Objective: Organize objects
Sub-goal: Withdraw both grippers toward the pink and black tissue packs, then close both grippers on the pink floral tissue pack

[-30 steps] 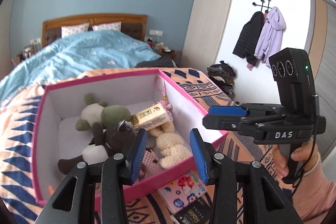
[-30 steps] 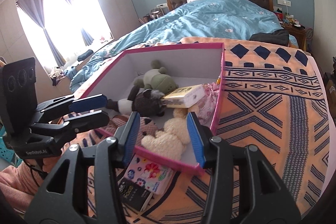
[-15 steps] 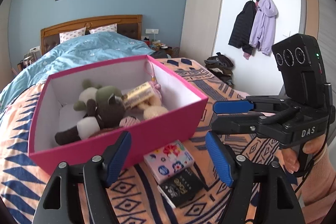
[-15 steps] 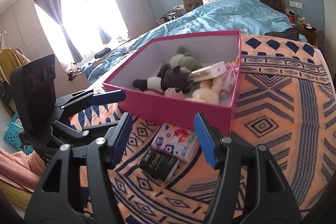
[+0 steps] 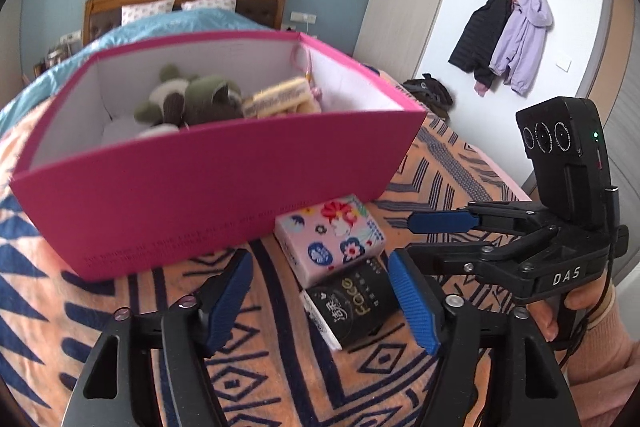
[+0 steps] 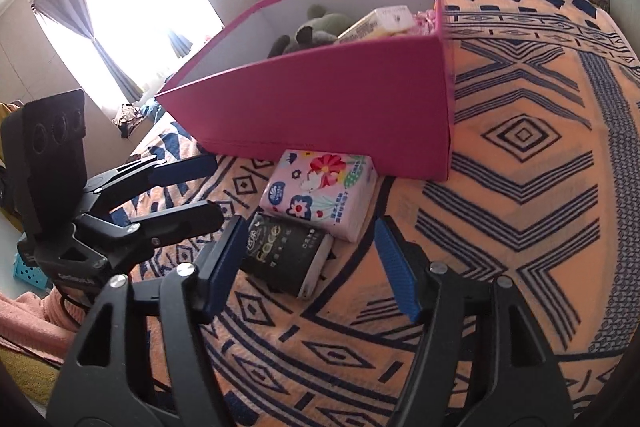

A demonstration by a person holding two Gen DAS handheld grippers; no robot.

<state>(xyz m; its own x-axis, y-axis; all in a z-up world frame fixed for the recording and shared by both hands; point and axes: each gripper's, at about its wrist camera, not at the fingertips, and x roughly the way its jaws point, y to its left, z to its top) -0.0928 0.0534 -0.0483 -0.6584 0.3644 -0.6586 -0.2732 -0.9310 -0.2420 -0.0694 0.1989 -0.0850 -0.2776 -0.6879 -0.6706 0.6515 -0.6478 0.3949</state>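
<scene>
Left wrist view: the left tool [image 5: 320, 301] is hovering over the patterned blanket [image 5: 120, 327], its jaws closing with the black packet [image 5: 354, 305] lying between them, untouched. Right wrist view: the right tool [image 6: 308, 263] is opening, its jaws standing apart around the same black packet [image 6: 284, 253], not pressing it. A floral tissue pack [image 6: 320, 195] is lying just beyond, touching the pink box [image 6: 340, 107], which is holding plush toys [image 5: 192, 99].

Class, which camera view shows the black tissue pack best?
The left wrist view: the black tissue pack lies unobstructed, its printed top facing the camera. In the right wrist view, a fingertip covers its near corner.
</scene>
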